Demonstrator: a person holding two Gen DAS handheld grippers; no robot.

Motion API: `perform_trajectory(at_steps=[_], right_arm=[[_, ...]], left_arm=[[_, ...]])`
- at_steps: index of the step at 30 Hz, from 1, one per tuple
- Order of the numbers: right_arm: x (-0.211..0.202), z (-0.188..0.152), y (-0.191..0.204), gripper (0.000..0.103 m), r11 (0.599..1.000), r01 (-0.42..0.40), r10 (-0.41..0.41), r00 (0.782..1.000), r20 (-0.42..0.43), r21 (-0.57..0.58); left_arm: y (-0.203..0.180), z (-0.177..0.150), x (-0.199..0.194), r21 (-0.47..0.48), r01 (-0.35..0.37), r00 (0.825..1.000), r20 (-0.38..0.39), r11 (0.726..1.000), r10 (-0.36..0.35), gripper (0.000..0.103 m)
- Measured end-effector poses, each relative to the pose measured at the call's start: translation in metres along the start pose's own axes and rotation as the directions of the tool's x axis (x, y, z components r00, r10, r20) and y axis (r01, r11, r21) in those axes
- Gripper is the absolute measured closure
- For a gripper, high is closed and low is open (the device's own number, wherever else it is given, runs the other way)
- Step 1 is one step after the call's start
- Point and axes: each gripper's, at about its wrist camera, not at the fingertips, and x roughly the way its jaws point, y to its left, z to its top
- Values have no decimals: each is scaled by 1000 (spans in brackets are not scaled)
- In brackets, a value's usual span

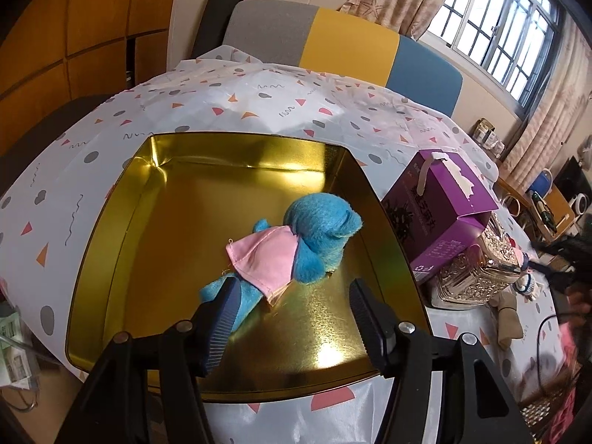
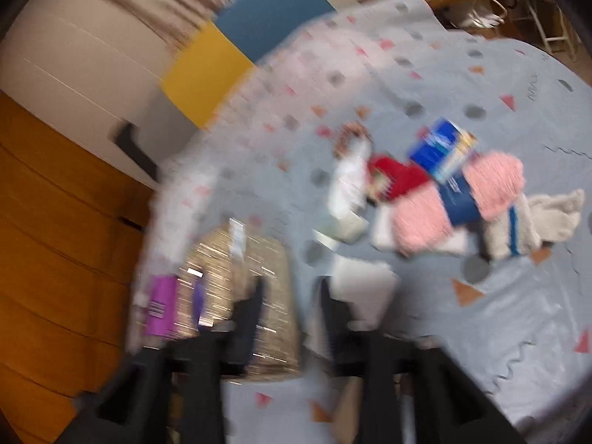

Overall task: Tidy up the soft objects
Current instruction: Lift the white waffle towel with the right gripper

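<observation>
While the left gripper (image 1: 292, 288) hangs over the near part of a shallow square gold metal tin (image 1: 122, 222), its black ribbed fingers (image 1: 222, 318) stand apart and press on nothing. Between and just beyond them, on the tin's floor, lies a blue plush toy (image 1: 318, 229) wearing a pink cloth bib (image 1: 262, 259); its lower end reaches beside the left finger, though contact cannot be told. The tin rests on a white tablecloth printed with grey dots and orange and pink triangles (image 1: 207, 107). Just right of the tin stands a purple cardboard box (image 1: 440, 207), leaning against an embossed silver-gold tin (image 1: 477, 277).

Though the right wrist view is badly blurred, the right gripper (image 2: 292, 299) shows its jaws apart with nothing between them. On the cloth beyond it, to the far right, lie two pink fluffy items (image 2: 492, 181), a red soft piece (image 2: 396, 177), a blue packet (image 2: 444, 148) and a cream cloth (image 2: 555, 214).
</observation>
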Motion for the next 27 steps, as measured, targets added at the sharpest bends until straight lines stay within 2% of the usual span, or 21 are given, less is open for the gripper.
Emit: perform_trajectory(at_steps=[2,4,5,9,11,12,13,14,15,17,21,27], right_arm=[[21,1,-6,54,996,88,-87,995,-47,11],[40,1,-17,38,982,182,-178,980,-88,41],[49,1,-22,34,977,207,-201,974,-104,52],[80,2,-31,34,966,254,-241,956,-167,58],[94,1,-28,33,963,267,-256,949,-185,36],[98,0,-21,34,958,288,-285,944,-168,-5],[101,-1,-15,46,958,284,-286,945,-159,-38],[103,-3,-10,76,961,269,-275,947,-164,-58],[108,-4,-6,85,964,256,-266,947,-178,-80],[112,-8,0,93,954,273,-291,941,-170,-121],[104,-10,8,93,944,287,-309,943,-126,-164],[61,8,22,93,934,302,-307,952,2,-192]], left_arm=[[0,-1,0,-3,0,1000,-3,1000,0,41],[0,-1,-1,-1,-1,1000,-3,1000,1,41],[-1,-2,-1,3,-2,1000,-3,1000,2,41],[-2,-2,-3,8,-10,1000,0,1000,10,41],[-2,-3,-5,13,-15,1000,5,1000,15,41],[-2,-3,-5,17,-18,1000,6,1000,18,41],[-2,-3,-6,20,-20,1000,7,1000,20,41],[-1,-3,-7,20,-21,1000,9,1000,21,41],[0,-4,-7,19,-22,1000,10,1000,22,41],[2,-4,-8,17,-22,1000,9,1000,22,41],[5,-7,-9,17,-28,1000,11,999,28,41],[4,-9,-10,24,-28,1000,14,999,28,40]])
